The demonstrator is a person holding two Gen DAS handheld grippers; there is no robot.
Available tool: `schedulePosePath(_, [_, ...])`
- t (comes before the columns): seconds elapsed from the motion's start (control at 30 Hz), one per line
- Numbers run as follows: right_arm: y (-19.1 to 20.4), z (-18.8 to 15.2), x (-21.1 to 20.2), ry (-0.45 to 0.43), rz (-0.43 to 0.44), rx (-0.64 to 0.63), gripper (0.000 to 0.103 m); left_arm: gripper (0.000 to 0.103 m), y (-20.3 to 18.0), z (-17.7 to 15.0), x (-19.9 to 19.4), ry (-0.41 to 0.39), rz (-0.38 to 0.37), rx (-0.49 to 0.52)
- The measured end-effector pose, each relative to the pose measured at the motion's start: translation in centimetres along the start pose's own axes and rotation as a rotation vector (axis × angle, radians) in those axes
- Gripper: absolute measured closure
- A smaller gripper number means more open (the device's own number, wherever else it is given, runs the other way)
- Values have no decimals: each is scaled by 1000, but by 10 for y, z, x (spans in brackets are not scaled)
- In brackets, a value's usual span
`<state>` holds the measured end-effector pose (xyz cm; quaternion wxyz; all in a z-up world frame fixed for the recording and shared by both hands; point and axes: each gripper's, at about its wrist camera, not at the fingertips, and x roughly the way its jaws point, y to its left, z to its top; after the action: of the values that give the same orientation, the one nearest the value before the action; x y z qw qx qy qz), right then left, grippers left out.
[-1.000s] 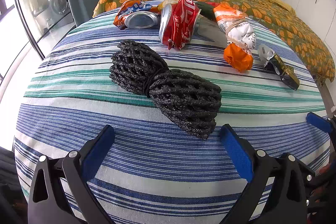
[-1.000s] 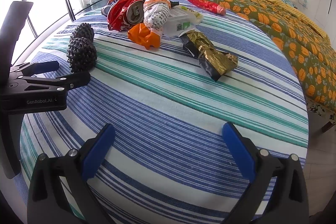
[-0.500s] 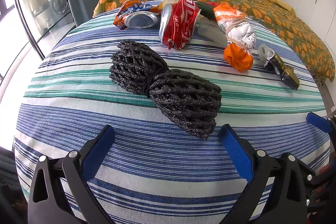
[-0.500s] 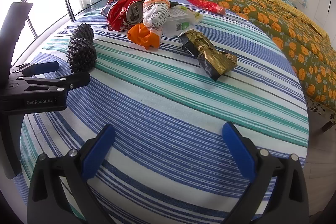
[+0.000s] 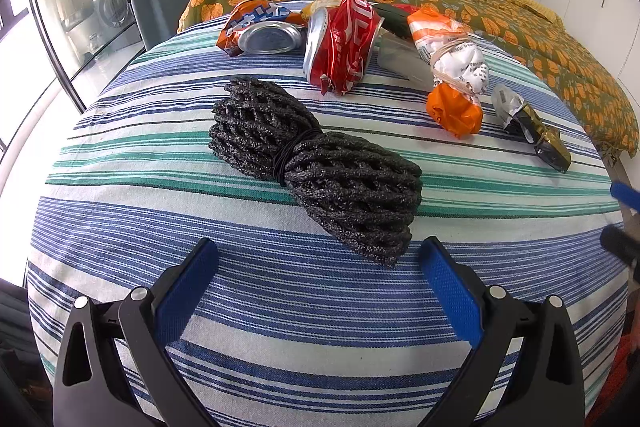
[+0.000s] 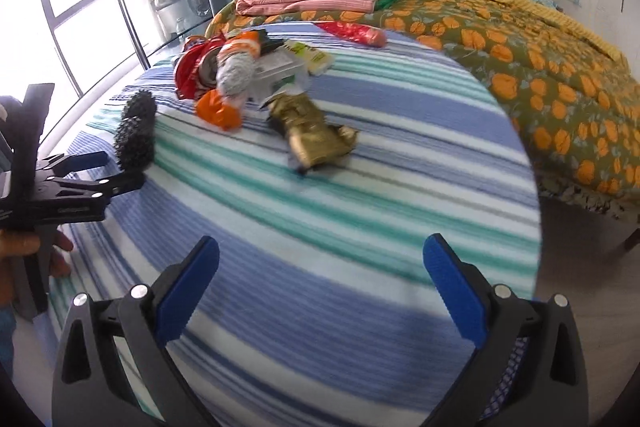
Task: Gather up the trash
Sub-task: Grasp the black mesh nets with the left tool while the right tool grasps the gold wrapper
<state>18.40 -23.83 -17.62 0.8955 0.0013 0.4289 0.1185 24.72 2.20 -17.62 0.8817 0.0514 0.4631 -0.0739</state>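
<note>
My left gripper (image 5: 318, 267) hangs with jaws released just short of the black foam net (image 5: 316, 167), lined up to straddle it. My right gripper (image 6: 320, 267), jaws spread and empty, faces the gold wrapper (image 6: 314, 137) on the striped tabletop (image 6: 360, 227).

Little lettering can be read. White characters are printed on the crushed red drink can (image 5: 345, 41), too crumpled to be made out. White marks are seen on the orange-and-blue snack wrapper (image 5: 256, 17) behind the flattened silver can end; illegible. Small dark print is carried on the white part of the tied orange-and-white plastic bag (image 5: 460, 61), too fine to be read. In the right wrist view, a green-and-white label is borne by the clear plastic box (image 6: 280, 75), blurred beyond reading.
</note>
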Motion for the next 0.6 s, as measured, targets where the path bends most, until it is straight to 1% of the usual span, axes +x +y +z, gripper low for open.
schedulePosePath(0.1, [-7, 18, 7, -3, 14, -45, 5, 4, 0, -2, -2, 6, 2, -7])
schedulePosePath(0.13, [-7, 22, 9, -3, 21, -61, 5, 4, 2, -5, -6, 19, 10, -18])
schedulePosePath(0.17, [-8, 27, 13, -1, 31, -84, 5, 4, 4, -9, -10, 24, 14, -44])
schedulePosePath(0.2, [-8, 31, 15, 1, 35, -103, 5, 4, 7, -13, -18, 14, -5, -84])
schedulePosePath(0.23, [-7, 34, 18, 3, 38, -126, 5, 4, 9, -16, -30, -26, -52, -116])
schedulePosePath(0.27, [-6, 37, 22, 5, 41, -152, 5, 4, 7, -14, -40, -64, -84, -124])
schedulePosePath(0.3, [-3, 38, 25, 9, 41, -173, 5, 4, 5, -11, -46, -91, -93, -124])
schedulePosePath(0.37, [2, 43, 35, 31, 46, -216, 5, 4, -1, 4, -50, -125, -87, -137])
schedulePosePath(0.4, [5, 45, 40, 45, 49, -233, 5, 4, -4, 12, -47, -126, -88, -154])
schedulePosePath(0.43, [8, 47, 45, 57, 41, -251, 5, 4, -6, 19, -41, -120, -78, -173])
schedulePosePath(0.5, [13, 53, 53, 64, 15, -278, 5, 4, -6, 31, -24, -91, -25, -213])
schedulePosePath(0.6, [15, 61, 60, 80, 23, -270, 5, 4, -2, 32, -8, -40, 37, -220])
